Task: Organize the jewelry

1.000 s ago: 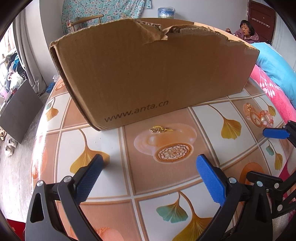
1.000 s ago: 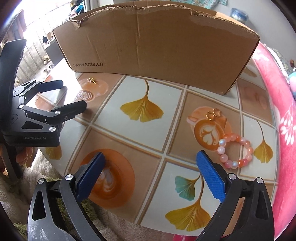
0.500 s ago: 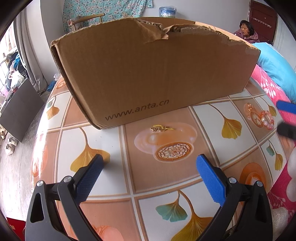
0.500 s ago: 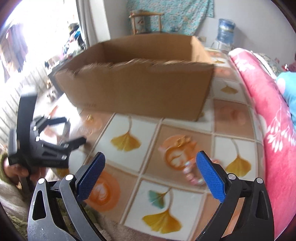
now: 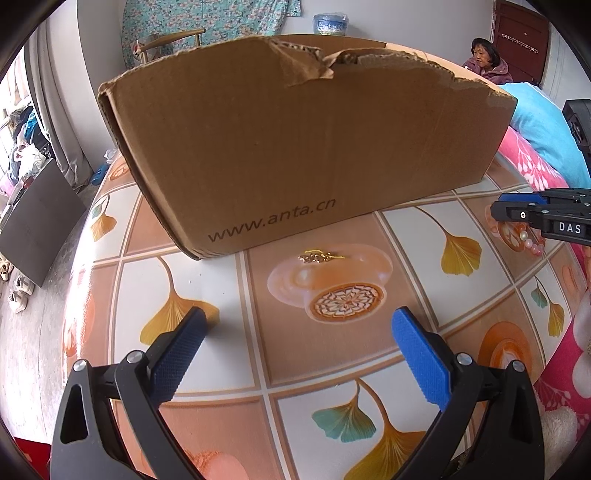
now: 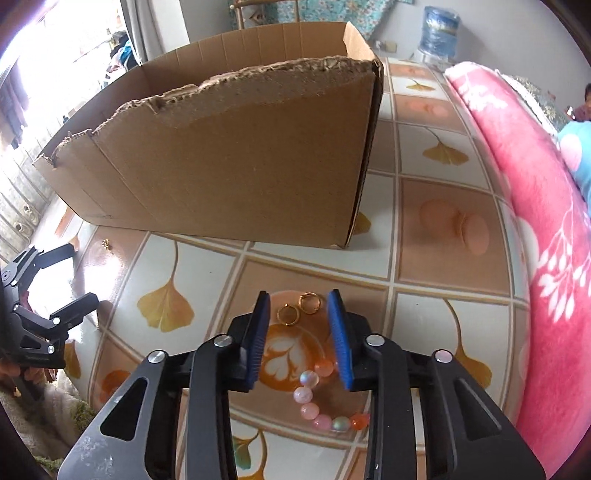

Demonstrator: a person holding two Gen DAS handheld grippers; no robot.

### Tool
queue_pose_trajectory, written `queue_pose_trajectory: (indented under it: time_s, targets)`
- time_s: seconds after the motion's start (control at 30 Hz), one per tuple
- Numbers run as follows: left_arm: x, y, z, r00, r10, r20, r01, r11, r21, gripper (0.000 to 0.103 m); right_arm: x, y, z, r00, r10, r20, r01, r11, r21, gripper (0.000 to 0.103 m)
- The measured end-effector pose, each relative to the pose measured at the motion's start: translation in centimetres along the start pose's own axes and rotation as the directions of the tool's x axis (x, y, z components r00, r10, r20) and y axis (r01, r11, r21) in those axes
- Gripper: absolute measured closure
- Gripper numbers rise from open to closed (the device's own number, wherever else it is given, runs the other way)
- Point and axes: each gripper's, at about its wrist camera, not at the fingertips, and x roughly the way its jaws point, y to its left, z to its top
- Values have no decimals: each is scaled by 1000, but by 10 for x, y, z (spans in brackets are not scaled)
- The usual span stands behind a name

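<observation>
Two gold rings [image 6: 288,315] lie on the patterned tabletop [image 6: 424,332], framed between the blue pads of my right gripper [image 6: 298,299]. Its jaws are closing, with clear gaps still beside the rings. A pink bead bracelet [image 6: 317,398] lies under the same gripper, partly hidden by its right finger. My left gripper [image 5: 297,325] stands wide open, holding nothing, with a small gold chain piece [image 5: 317,256] ahead of it by the cardboard box [image 5: 295,147]. The right gripper [image 5: 496,208] shows at the right edge of the left wrist view, above the bracelet [image 5: 532,243].
The torn-edged box [image 6: 240,166] is open at the top and fills the back of the table. A pink blanket [image 6: 535,221] borders the table's right side. A seated person [image 5: 484,62] and a water jug [image 6: 439,26] are far back. The left gripper [image 6: 84,273] is at the left.
My right gripper has swung to the right over the rings and bracelet, and its jaws have narrowed from wide open. The left gripper has stayed put.
</observation>
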Motion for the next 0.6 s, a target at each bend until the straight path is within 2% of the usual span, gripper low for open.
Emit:
queue_pose_trajectory:
  time_s: [0.13,0.2,0.3,0.53,0.6]
  targets:
    - [0,0,0,1000,-2,-2,2,1000,3,4,2,-3,1,1000,-17,11,17,1000,-4,83]
    - [0,0,0,1000,-2,-2,2,1000,4,4,3,-3,0,1000,-14,11,14,1000,4,89]
    - [0,0,1,1000,-2,-2,2,1000,3,4,1,2,-3,1000,-17,16,17,1000,5,92]
    - [1,0,0,1000,-2,-2,2,1000,3,4,2,18,-7,999,34,14,-35,999,8,93]
    - [0,0,0,1000,-2,-2,2,1000,3,4,3,27,-8,998,67,10,-67,998,5,96]
